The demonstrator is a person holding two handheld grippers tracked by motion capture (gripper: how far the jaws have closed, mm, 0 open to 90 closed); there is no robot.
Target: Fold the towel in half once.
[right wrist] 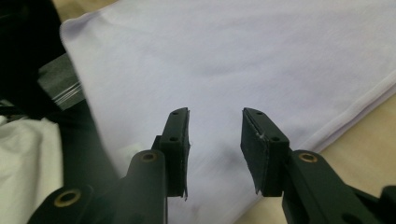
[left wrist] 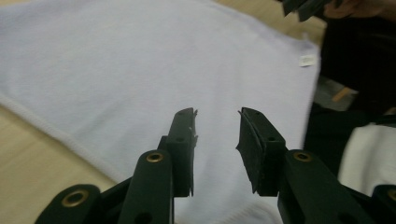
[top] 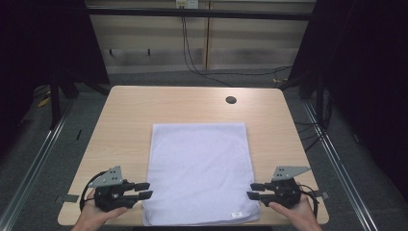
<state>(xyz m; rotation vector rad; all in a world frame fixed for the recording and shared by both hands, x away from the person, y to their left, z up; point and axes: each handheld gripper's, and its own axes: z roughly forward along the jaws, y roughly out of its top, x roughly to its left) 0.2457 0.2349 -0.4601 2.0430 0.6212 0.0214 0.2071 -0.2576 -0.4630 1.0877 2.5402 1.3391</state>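
Towel (top: 199,171) flat on table (top: 130,108), long axis running away from person, near edge at table's front edge. Left gripper (top: 144,189) just beside near-left corner, right gripper (top: 254,191) just beside near-right corner, both pointing inward, equally near. Jaws of both parted, nothing between pads. Likely next: close in on near corners.

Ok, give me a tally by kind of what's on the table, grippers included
Towel, white, folded flat: 1
Grippers, black, one at each near corner of the towel, jaws open with nothing between them: 2, the left gripper and the right gripper
Total: 3
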